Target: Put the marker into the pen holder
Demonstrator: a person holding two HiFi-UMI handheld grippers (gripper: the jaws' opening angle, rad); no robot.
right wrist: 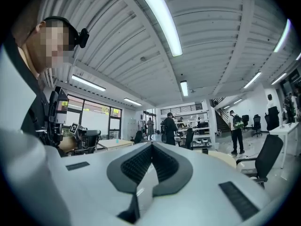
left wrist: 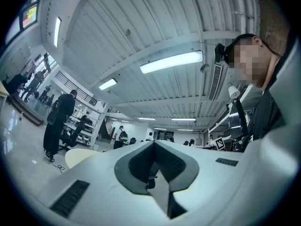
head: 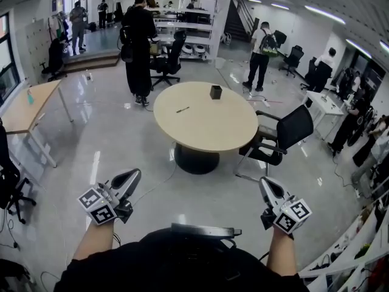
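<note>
In a bright open office, two hand-held grippers are seen raised over a glossy grey floor (head: 121,139), well short of a round beige table (head: 228,132). The left gripper (head: 134,174) is held at the lower left of the head view and the right gripper (head: 265,184) at the lower right, each carried on a bare forearm. Their marker cubes, the left cube (head: 97,205) and the right cube (head: 293,216), are turned towards the camera.

In both gripper views the ribbed dark pads are shown pressed together, with nothing caught between them; both pairs of jaws are fully closed and empty.

The marker (head: 182,109), a thin dark stick, is seen lying flat on the left part of the tabletop. The pen holder (head: 216,92), a small black cup, is stood upright near the table's far edge, apart from the marker and to its right. Both are well apart from the grippers.

A black office chair (head: 285,132) is drawn up at the table's right side. Beyond the table, a person in black (head: 138,47) is pictured standing beside another chair, and a person with a backpack (head: 260,53) is seen from behind. A wooden desk (head: 27,105) is set against the left wall.
</note>
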